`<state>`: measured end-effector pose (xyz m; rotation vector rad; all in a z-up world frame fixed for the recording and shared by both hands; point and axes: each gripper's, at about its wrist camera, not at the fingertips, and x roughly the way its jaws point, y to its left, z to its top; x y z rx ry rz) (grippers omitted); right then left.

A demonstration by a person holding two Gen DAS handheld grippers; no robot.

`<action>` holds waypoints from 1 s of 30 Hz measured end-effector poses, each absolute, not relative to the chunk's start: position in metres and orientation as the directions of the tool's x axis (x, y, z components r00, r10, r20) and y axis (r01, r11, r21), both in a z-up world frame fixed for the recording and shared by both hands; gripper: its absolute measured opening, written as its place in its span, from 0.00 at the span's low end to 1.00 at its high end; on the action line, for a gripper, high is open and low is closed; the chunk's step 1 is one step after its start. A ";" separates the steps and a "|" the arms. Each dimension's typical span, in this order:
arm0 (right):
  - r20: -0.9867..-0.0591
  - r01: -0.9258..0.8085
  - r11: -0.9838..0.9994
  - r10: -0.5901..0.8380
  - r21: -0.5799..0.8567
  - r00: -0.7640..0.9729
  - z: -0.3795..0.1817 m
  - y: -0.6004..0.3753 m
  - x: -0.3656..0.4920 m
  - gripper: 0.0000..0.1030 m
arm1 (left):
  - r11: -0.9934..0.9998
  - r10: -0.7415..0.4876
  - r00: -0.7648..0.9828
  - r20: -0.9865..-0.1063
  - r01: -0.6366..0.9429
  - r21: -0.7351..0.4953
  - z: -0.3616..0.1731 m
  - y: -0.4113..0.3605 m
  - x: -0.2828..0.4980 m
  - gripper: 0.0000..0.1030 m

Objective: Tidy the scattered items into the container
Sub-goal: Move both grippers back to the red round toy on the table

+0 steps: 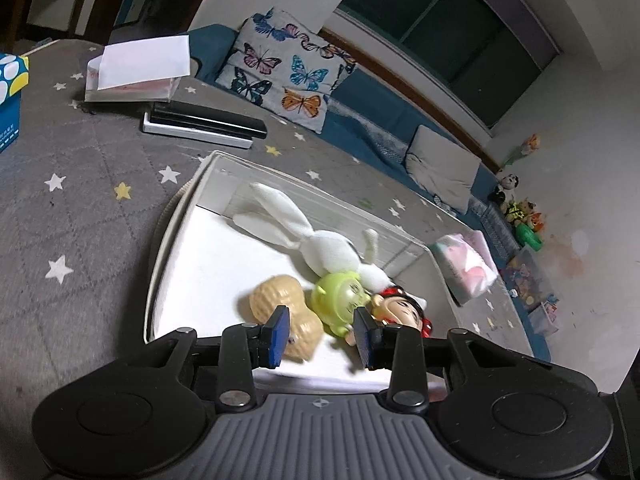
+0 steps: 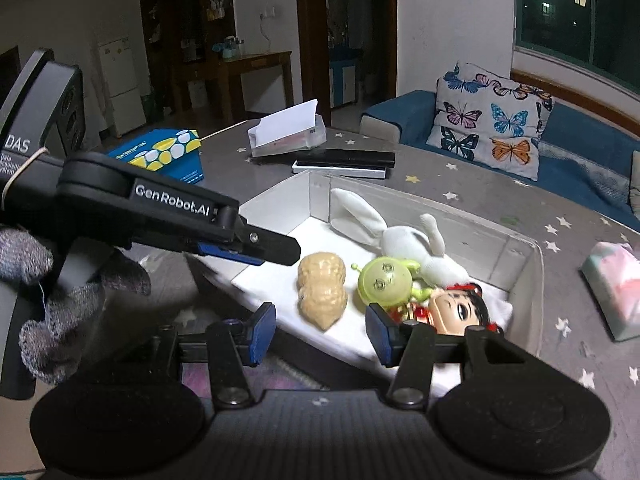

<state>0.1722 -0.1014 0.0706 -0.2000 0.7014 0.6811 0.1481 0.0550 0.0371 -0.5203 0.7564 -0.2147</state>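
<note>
A shallow white rectangular box (image 2: 532, 276) stands on the grey counter (image 1: 80, 200), which is covered with a cloth printed with white and yellow stars. Four toys lie inside the box: a white plush rabbit with long ears (image 2: 400, 236) along the far wall, a round light-green plastic figure with two small eyes (image 2: 384, 282) just in front of it, a doll with black hair and red ornaments (image 2: 460, 312) touching the green figure, and a beige peanut-shaped toy (image 2: 322, 294) lying apart on the bare white floor of the box. The left tongs (image 1: 322, 330) hover above the near part of the box, their blue pads apart with nothing between them; in the right wrist view a hand in a grey knitted glove (image 2: 60, 300) holds them. The right tongs (image 2: 320, 330) are also released and empty, above the near edge of the box. On the counter outside the box lie a soft pink and pale-green packet (image 2: 616, 288), a stack of flat black and white cases (image 2: 344, 162), an open box with a white sheet (image 2: 288, 128) and a blue box with yellow and white dots (image 2: 168, 154).
</note>
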 end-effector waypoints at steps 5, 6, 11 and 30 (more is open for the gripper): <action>-0.638 -0.643 0.766 0.495 -0.001 0.590 0.069 -0.110 0.144 0.49 | 0.847 -0.389 0.723 -0.571 0.037 -0.530 0.043 0.043 0.127 0.37; -0.633 -0.644 0.765 0.494 -0.008 0.595 0.068 -0.111 0.139 0.49 | 0.846 -0.394 0.723 -0.568 0.044 -0.531 0.043 0.041 0.123 0.37; -0.623 -0.628 0.778 0.495 0.007 0.605 0.062 -0.126 0.117 0.49 | 0.845 -0.411 0.722 -0.556 0.073 -0.529 0.043 0.025 0.102 0.37; -0.641 -0.538 0.843 0.413 0.000 0.647 0.025 -0.172 0.080 0.49 | 0.847 -0.464 0.637 -0.616 0.115 -0.519 0.004 -0.026 0.090 0.36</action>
